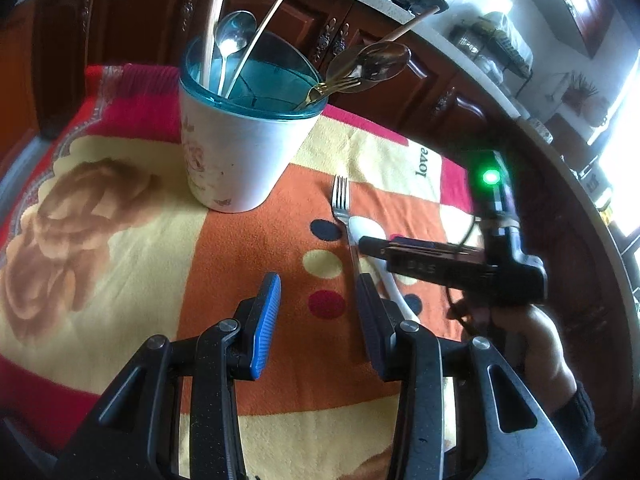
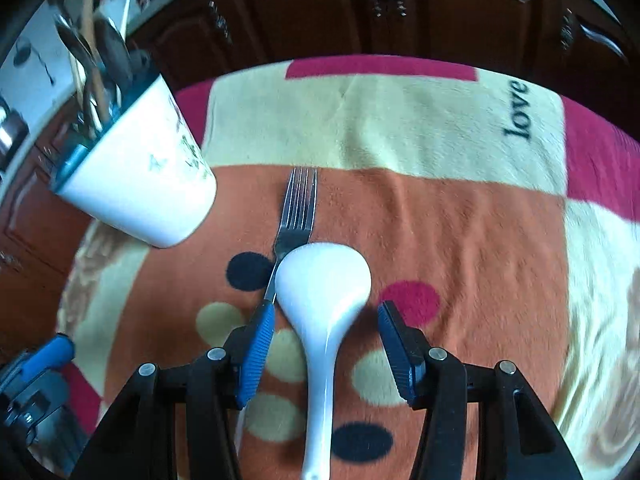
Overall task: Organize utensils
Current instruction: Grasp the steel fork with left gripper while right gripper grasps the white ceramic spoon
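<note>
A white holder with a teal rim [image 1: 240,136] stands on the blanket and holds chopsticks, a steel spoon and gold spoons. It also shows in the right wrist view [image 2: 140,196]. A steel fork [image 2: 298,208] and a white ceramic spoon [image 2: 324,280] lie side by side on the orange patch. My right gripper [image 2: 326,312] is open, its fingers on either side of the white spoon's neck. In the left wrist view the right gripper [image 1: 370,246] hovers over the white spoon [image 1: 366,228] and the fork [image 1: 342,200]. My left gripper [image 1: 320,288] is open and empty, just left of the fork's handle.
A patterned blanket [image 1: 100,208] in red, cream and orange covers the table. Dark wooden cabinets [image 1: 132,12] and a counter with kitchen items run behind it. The left gripper's edge shows in the right wrist view [image 2: 44,356] at lower left.
</note>
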Available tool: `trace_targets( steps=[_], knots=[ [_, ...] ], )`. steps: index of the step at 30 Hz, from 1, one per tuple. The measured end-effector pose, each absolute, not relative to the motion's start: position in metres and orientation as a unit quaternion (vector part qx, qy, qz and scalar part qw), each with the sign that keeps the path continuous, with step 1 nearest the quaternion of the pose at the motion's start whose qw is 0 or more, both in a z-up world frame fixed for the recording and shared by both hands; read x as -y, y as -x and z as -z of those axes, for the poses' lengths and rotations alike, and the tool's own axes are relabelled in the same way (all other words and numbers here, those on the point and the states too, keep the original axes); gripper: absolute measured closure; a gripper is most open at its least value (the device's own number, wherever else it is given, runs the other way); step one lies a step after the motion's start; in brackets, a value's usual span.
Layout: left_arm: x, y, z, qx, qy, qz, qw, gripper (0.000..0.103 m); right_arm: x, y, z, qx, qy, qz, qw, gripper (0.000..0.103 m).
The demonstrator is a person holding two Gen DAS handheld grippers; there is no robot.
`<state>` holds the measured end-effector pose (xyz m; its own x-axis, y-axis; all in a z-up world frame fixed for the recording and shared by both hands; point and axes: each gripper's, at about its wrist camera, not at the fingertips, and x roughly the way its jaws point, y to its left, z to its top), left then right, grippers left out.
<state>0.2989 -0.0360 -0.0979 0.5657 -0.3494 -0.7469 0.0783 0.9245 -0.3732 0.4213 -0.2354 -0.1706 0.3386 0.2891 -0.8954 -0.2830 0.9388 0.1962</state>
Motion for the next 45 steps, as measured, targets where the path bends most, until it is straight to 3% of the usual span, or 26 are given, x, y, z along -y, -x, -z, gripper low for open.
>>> trace_targets(
  steps=[9,18,25,27,31,42,45],
  knots=[
    [0.038,-0.308,0.103,-0.459,0.155,0.128,0.865,0.065,0.215,-0.429,0.181,-0.539,0.061,-0.148,0.827,0.046],
    [0.065,-0.342,0.124,-0.516,0.173,0.140,0.827,0.065,0.283,-0.413,0.178,-0.522,-0.090,-0.091,0.843,0.051],
    [0.112,-0.373,0.152,-0.555,0.143,0.132,0.808,0.065,0.322,-0.403,0.172,-0.488,-0.113,-0.076,0.862,0.050],
    [0.119,-0.376,0.158,-0.562,0.127,0.122,0.808,0.070,0.328,-0.403,0.170,-0.482,-0.120,-0.076,0.865,0.051],
    [0.127,-0.373,0.160,-0.553,0.077,0.097,0.824,0.094,0.335,-0.403,0.167,-0.474,-0.148,-0.084,0.864,0.050],
    [0.093,-0.301,0.155,-0.577,0.060,0.113,0.807,0.095,0.333,-0.402,0.162,-0.465,-0.166,-0.095,0.865,0.051],
    [0.093,-0.308,0.153,-0.586,0.077,0.116,0.798,0.087,0.330,-0.403,0.164,-0.465,-0.167,-0.094,0.864,0.051]
  ],
)
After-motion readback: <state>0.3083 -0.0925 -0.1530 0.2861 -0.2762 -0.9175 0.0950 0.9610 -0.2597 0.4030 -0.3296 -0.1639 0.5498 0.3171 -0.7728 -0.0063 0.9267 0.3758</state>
